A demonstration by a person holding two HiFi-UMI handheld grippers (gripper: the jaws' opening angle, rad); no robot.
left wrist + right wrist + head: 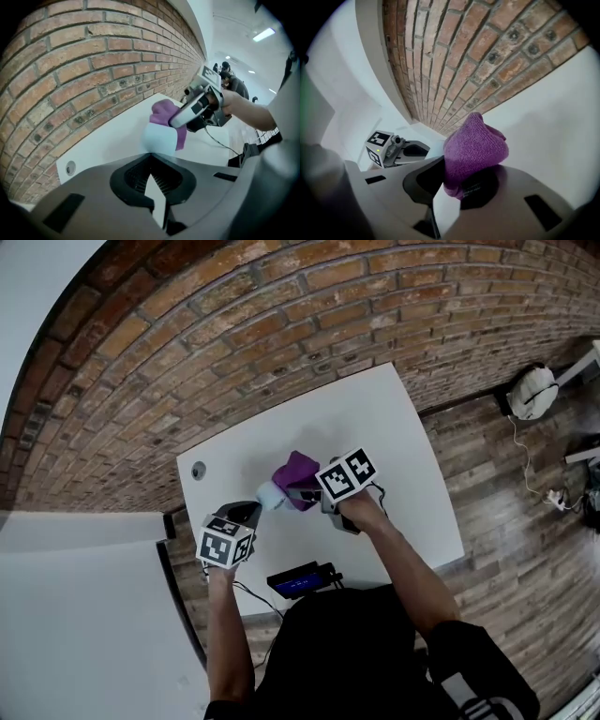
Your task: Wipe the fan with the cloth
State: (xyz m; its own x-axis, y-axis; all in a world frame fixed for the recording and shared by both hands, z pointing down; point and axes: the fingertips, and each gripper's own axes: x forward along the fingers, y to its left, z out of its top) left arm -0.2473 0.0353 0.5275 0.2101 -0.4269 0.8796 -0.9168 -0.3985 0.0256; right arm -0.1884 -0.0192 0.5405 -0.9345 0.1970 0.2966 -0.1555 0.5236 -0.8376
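Observation:
My left gripper point(255, 513) points steeply down over the white table point(403, 456), its jaws shut, and the small pale blue fan point(270, 495) sticks out from their tip. In the left gripper view the fan point(161, 137) sits just past the shut jaws, with a thin white part of it pinched between them. My right gripper point(302, 491) is shut on a bunched purple cloth point(294, 474) and presses it against the fan's far side. The cloth point(474, 150) fills the right gripper view and hides the fan there. The left gripper point(396, 150) shows behind it.
A brick wall point(234, 324) runs along the table's far edge. A round cable hole point(198, 470) lies at the table's far left. A black and blue device point(302, 579) with a cable sits at the near edge. Wooden floor with a white object point(532, 390) lies to the right.

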